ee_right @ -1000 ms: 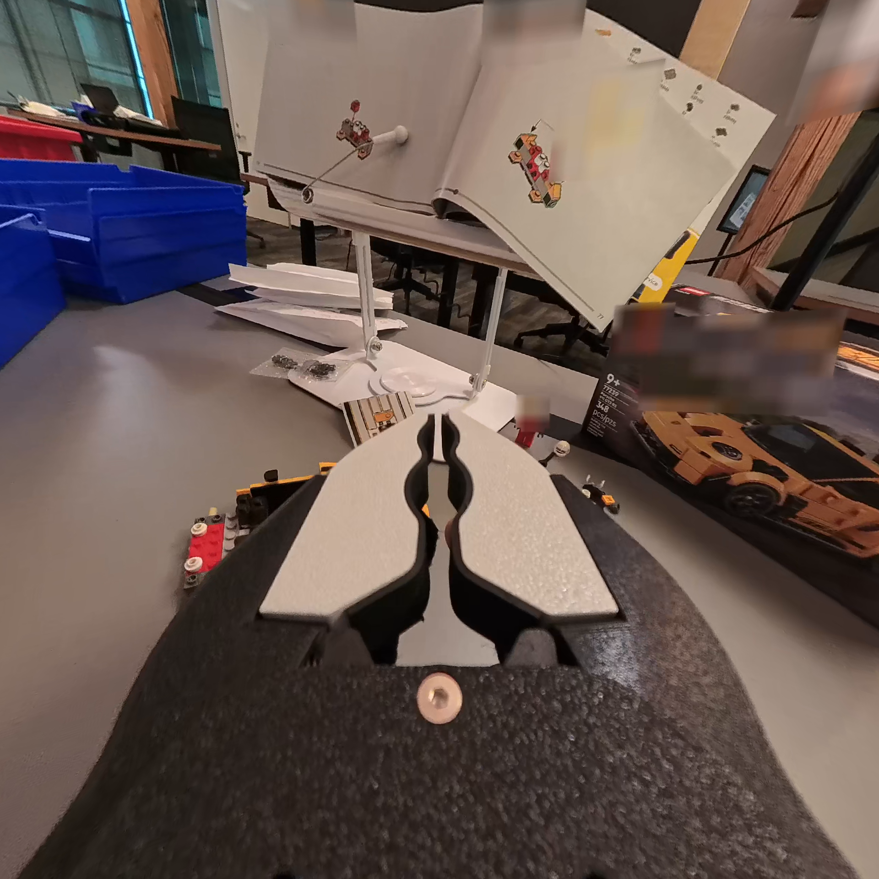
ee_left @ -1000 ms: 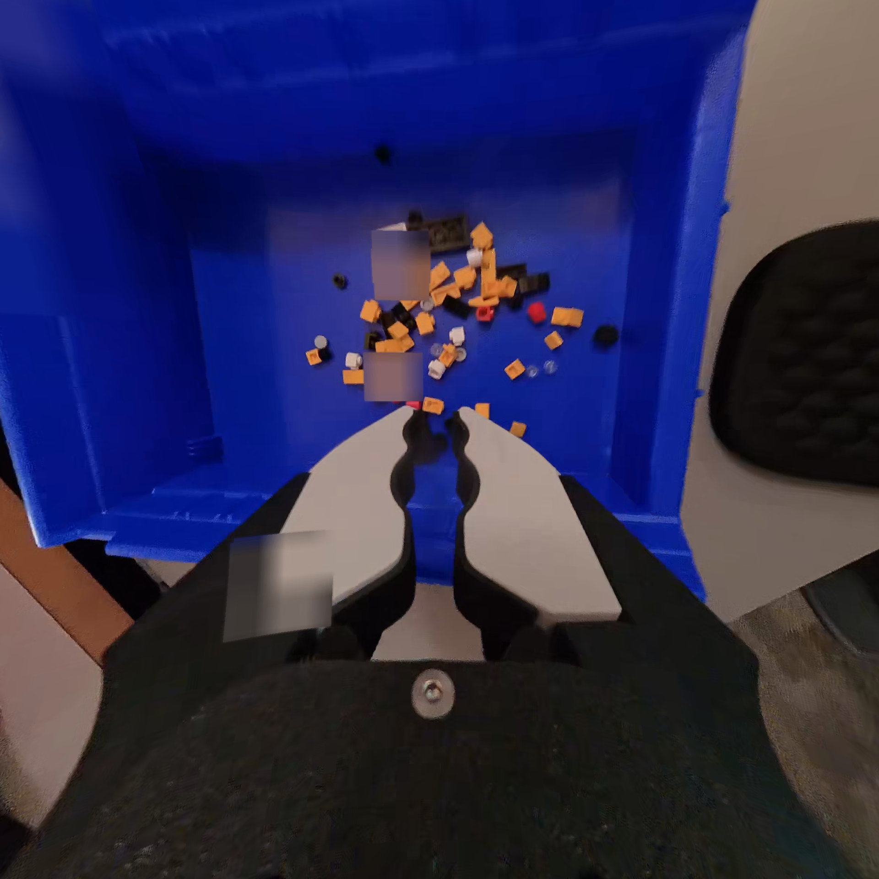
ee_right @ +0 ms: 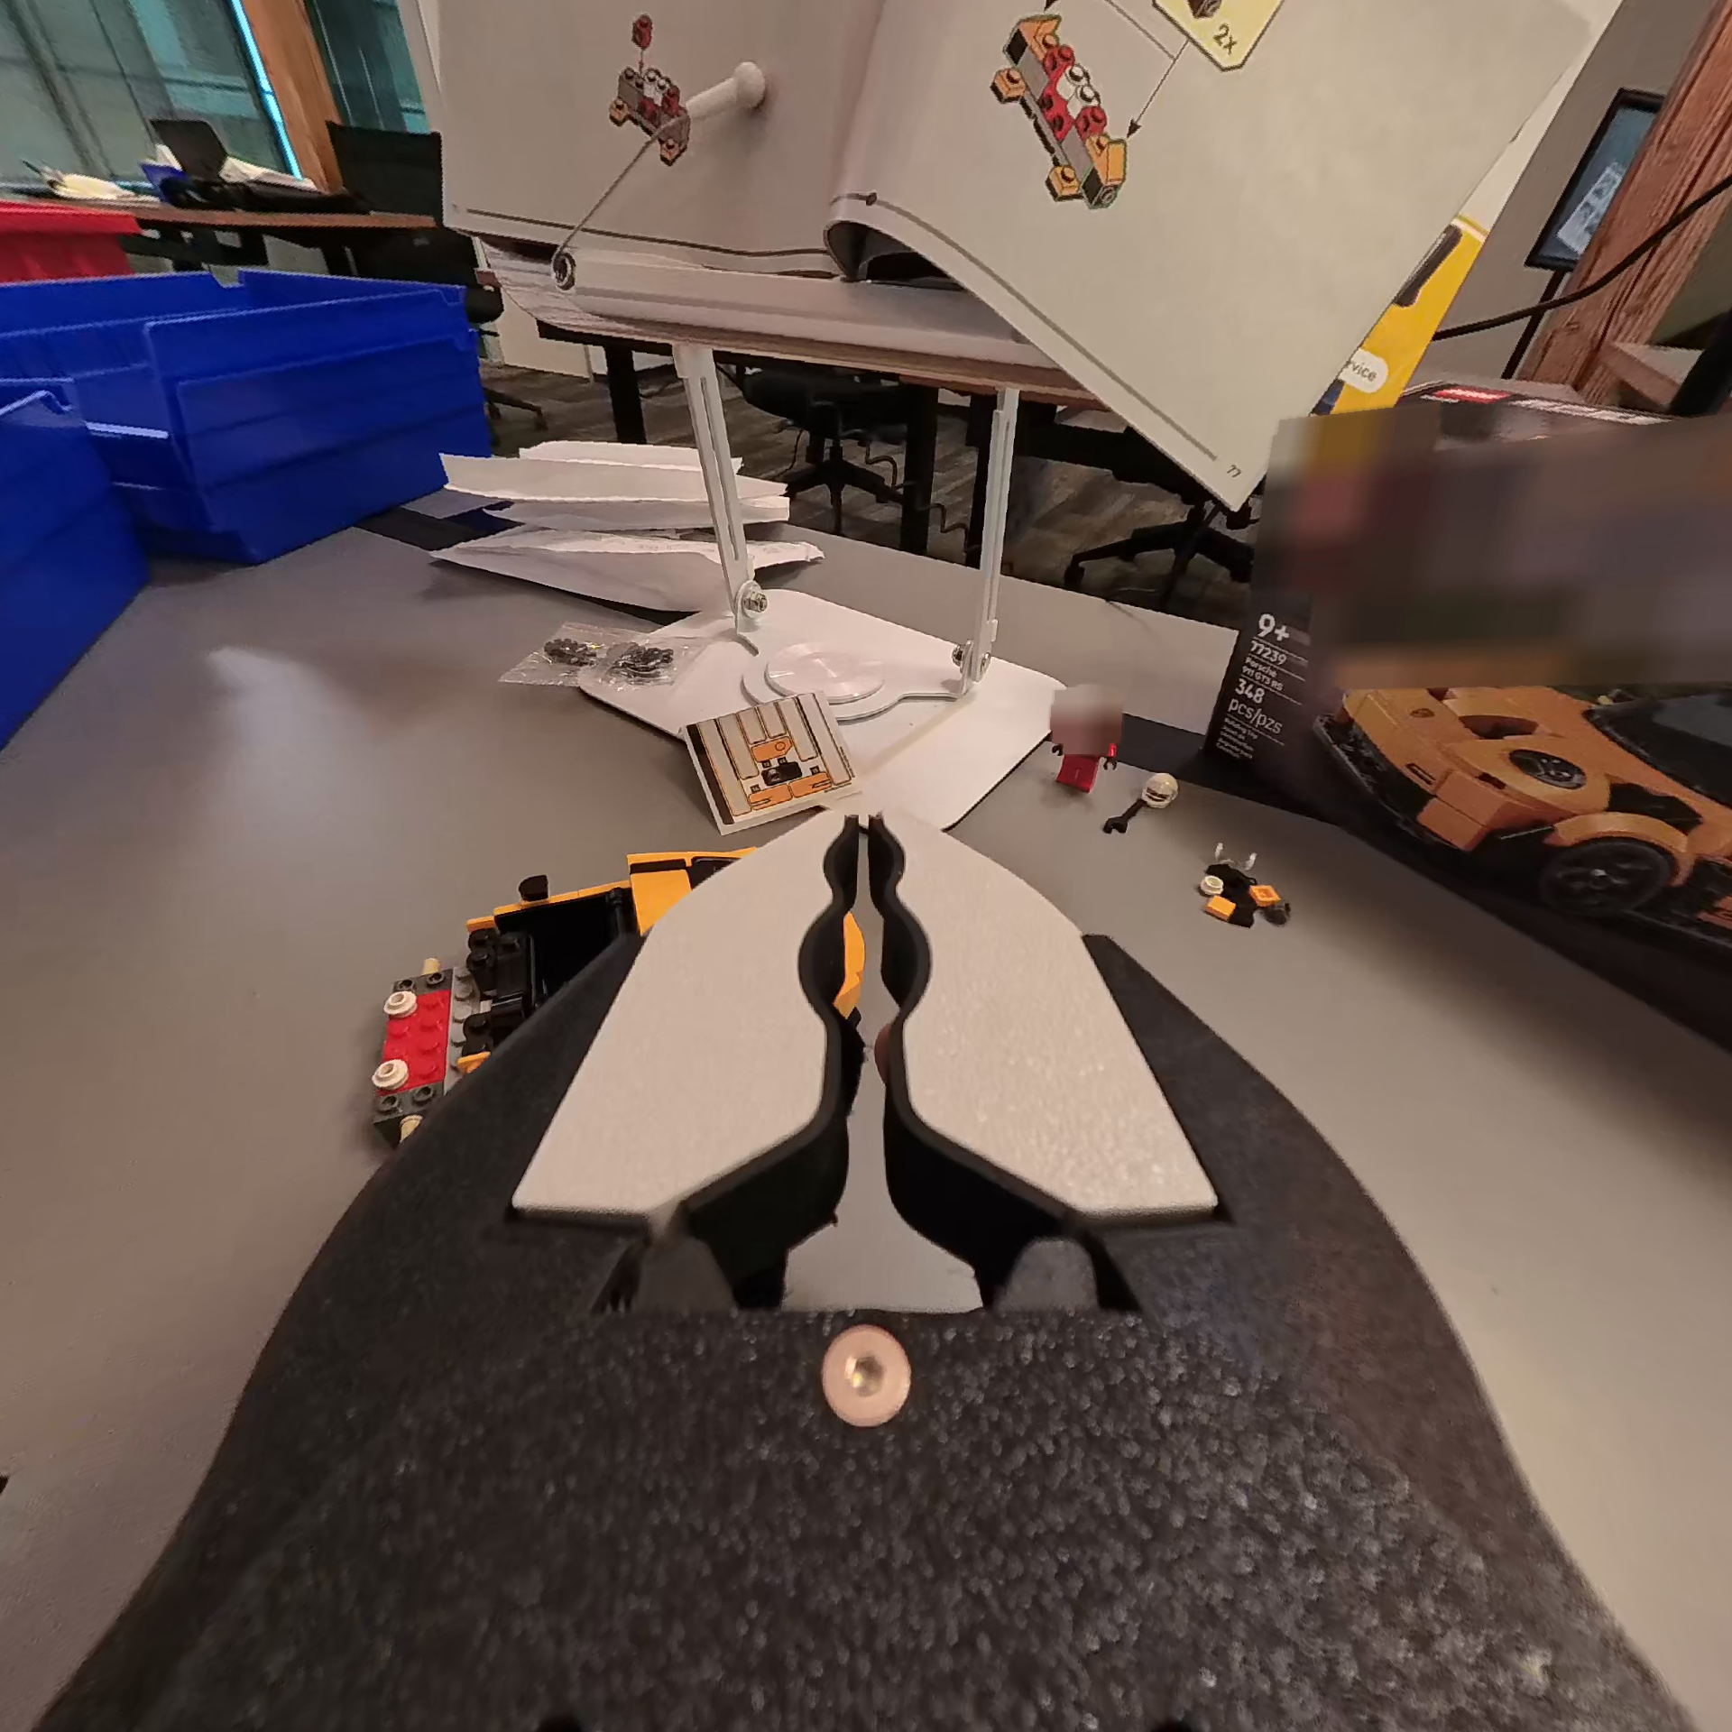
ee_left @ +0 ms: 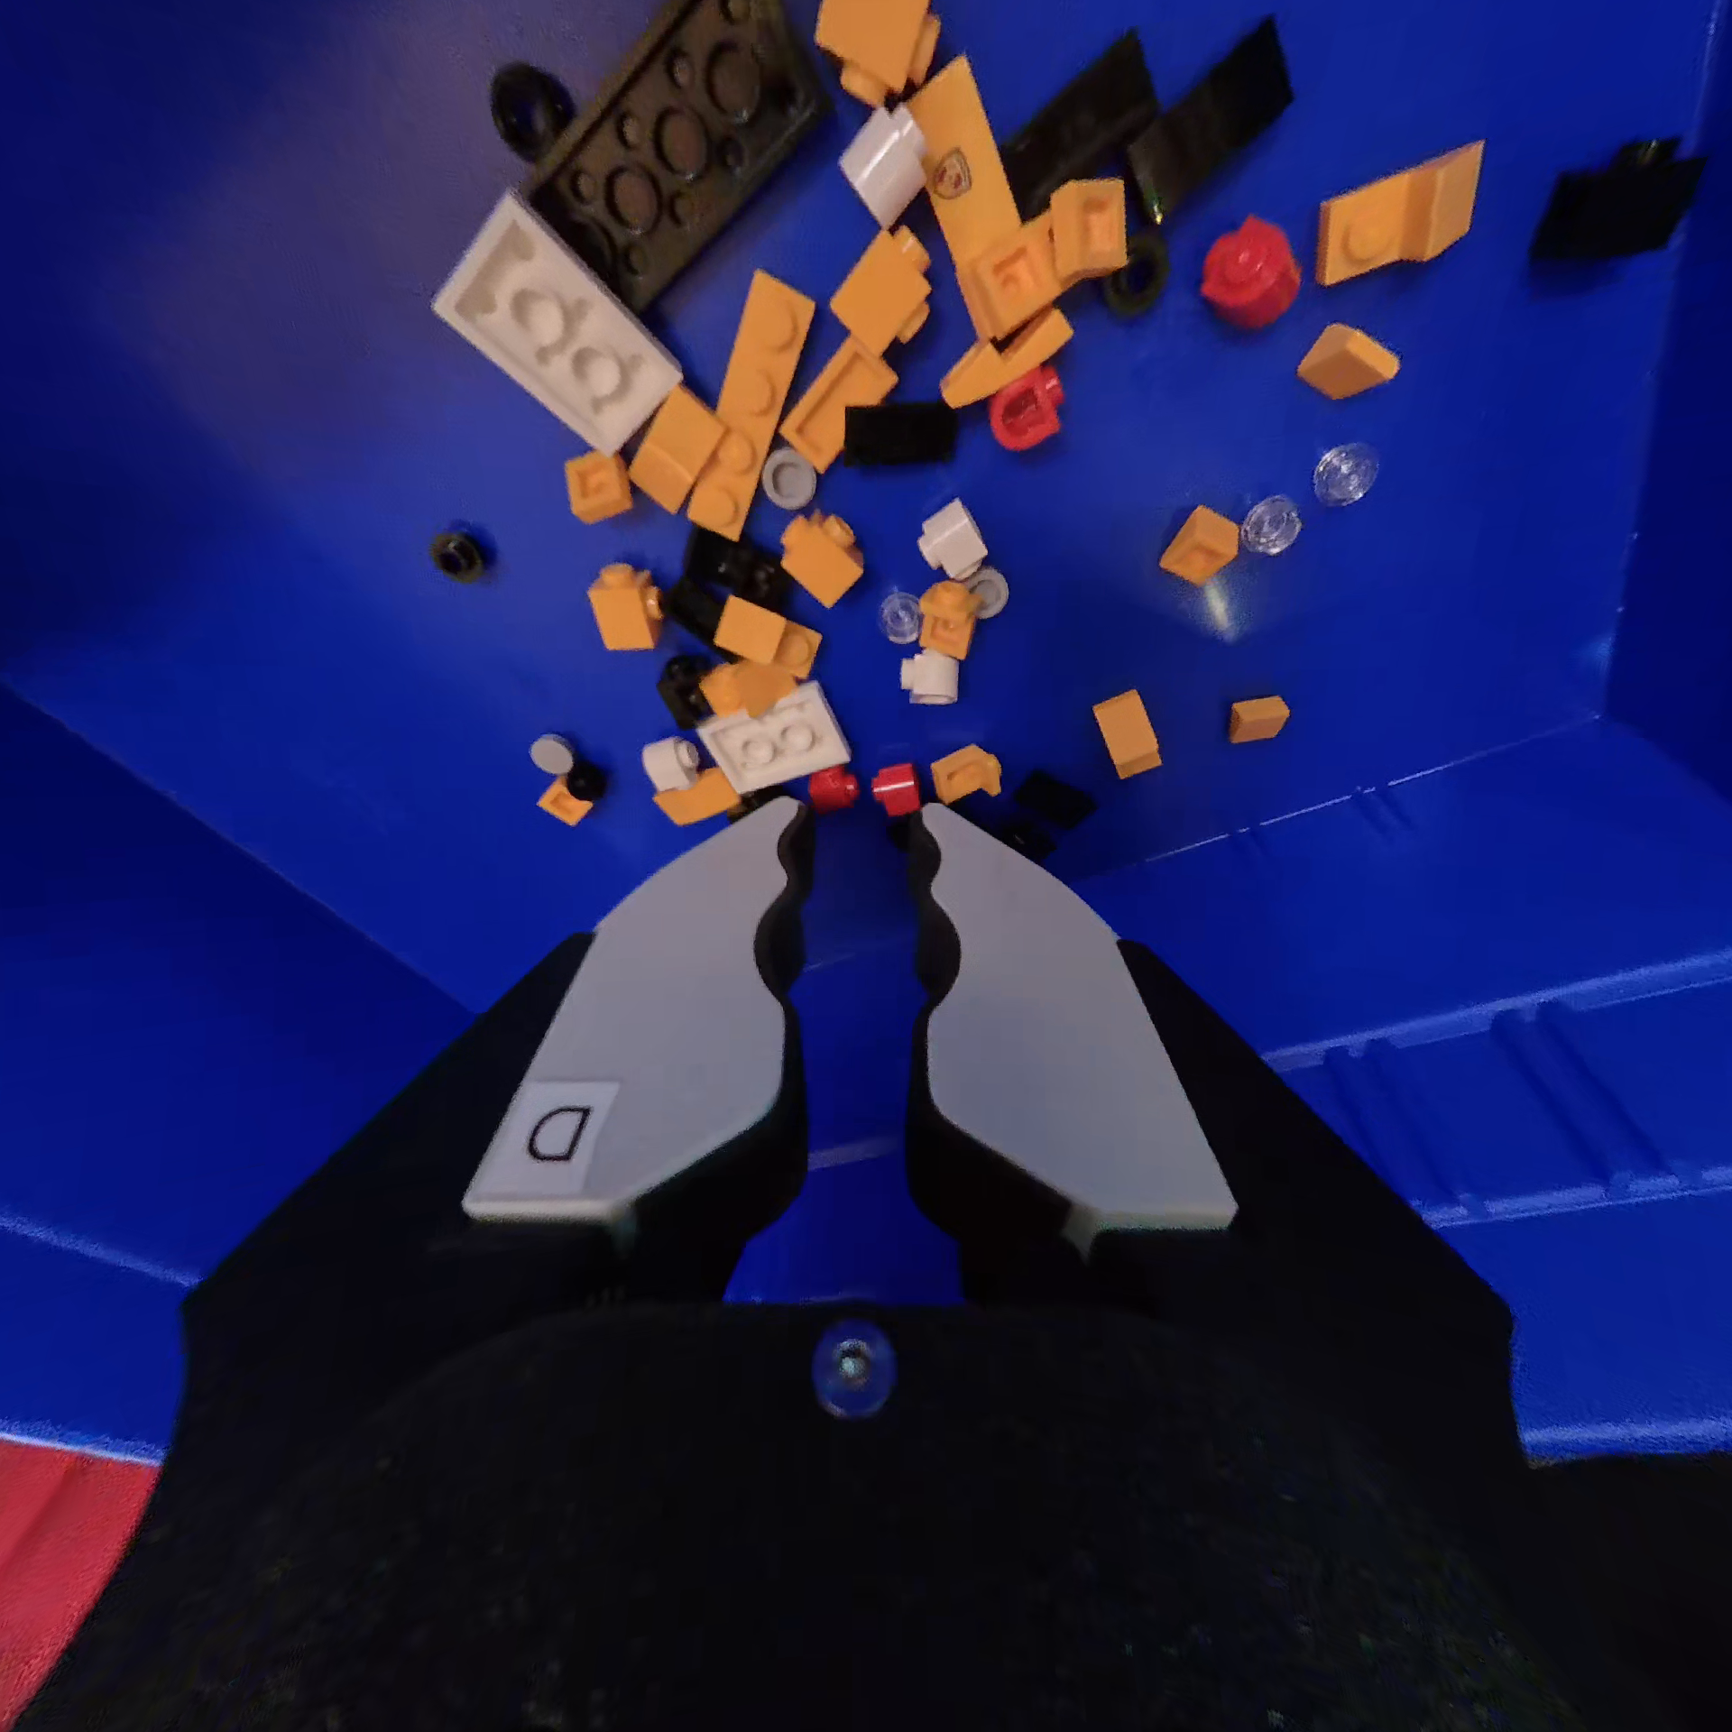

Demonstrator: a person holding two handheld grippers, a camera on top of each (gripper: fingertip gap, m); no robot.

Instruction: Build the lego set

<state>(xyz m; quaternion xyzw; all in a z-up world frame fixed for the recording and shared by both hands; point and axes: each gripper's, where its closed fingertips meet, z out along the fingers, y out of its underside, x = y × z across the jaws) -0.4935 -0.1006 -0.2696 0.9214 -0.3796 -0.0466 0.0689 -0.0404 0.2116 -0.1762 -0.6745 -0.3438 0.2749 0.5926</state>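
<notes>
1. Hovering low inside the blue bin (ee_left: 281,843), your left tool (ee_left: 858,815) has its jaws parted with nothing between them, tips just short of two small red pieces (ee_left: 895,785).
2. Those bits look tiny, light, hard and glossy, so I'd guess they'll skid or pop out. Pinch the flat sides, not the stud.
3. Rest of the pile: orange slopes and plates, a grey plate (ee_left: 558,347) lying underside up, a black plate (ee_left: 675,141), clear round studs.
4. Your right tool (ee_right: 862,825) is nearly closed; can't see anything held in it. It hangs over the half-built car (ee_right: 525,975) on the grey surface (ee_right: 234,797), below the instruction booklet (ee_right: 1078,234) on its stand.
</notes>
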